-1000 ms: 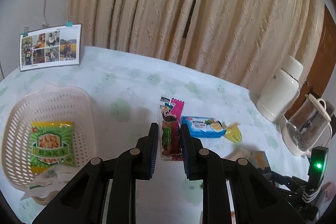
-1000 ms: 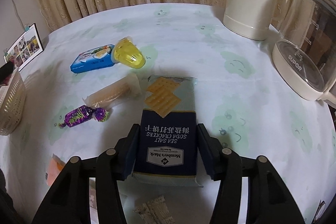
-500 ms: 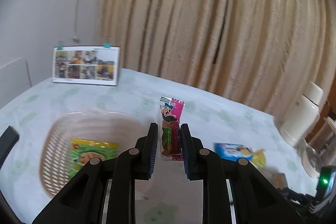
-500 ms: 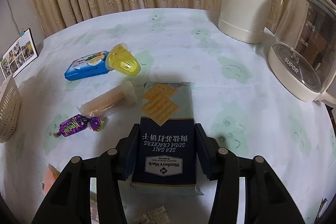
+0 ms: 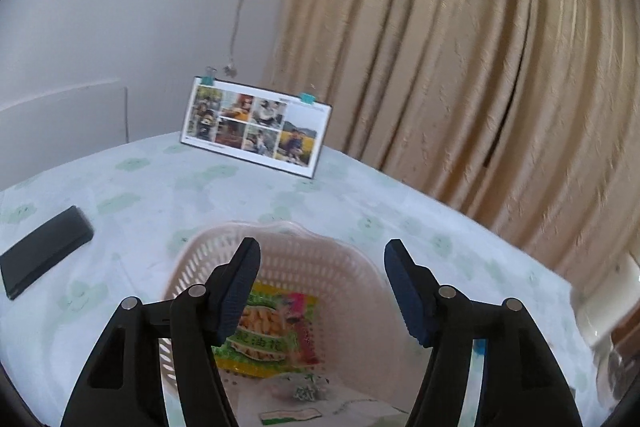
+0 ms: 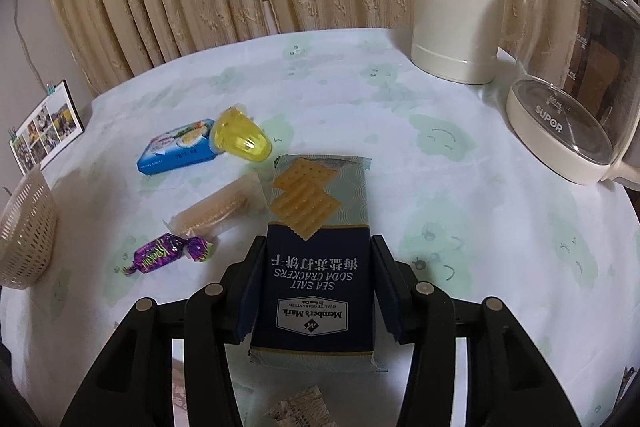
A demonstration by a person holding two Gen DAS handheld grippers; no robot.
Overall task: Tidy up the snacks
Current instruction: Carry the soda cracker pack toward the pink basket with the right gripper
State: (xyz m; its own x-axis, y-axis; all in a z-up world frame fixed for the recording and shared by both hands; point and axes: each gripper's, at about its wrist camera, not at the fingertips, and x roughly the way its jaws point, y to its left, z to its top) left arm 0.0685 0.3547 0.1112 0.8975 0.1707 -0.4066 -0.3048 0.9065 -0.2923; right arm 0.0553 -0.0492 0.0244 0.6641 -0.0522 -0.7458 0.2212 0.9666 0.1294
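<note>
Since a second ago the left tool point(image 5: 320, 283) has swung over the basket point(image 5: 340, 267) and spread its jaws wide; the pink strip snack it pinched then is gone from between them, and pink now shows in the basket beside the green peanut packet point(image 5: 260, 331). On the desk point(image 6: 460, 187), the right tool point(image 6: 316, 291) is unchanged: its jaws flank the sea salt cracker pack point(image 6: 316, 267) at its dark lower half, touching or nearly so; I cannot tell whether they actually grip.

That pack is the biggest snack left outside the basket, probably light but brittle inside, with slick film, so a gentle hold across its width seems wise. Beyond it lie the blue biscuit packet point(image 6: 176, 151), the clear-wrapped wafer roll point(image 6: 218, 209) and the yellow jelly cup point(image 6: 240, 137), which is smooth, round and likely to roll. Smallest is the purple candy point(image 6: 166, 251), best taken across its body rather than its twisted ends.
</note>
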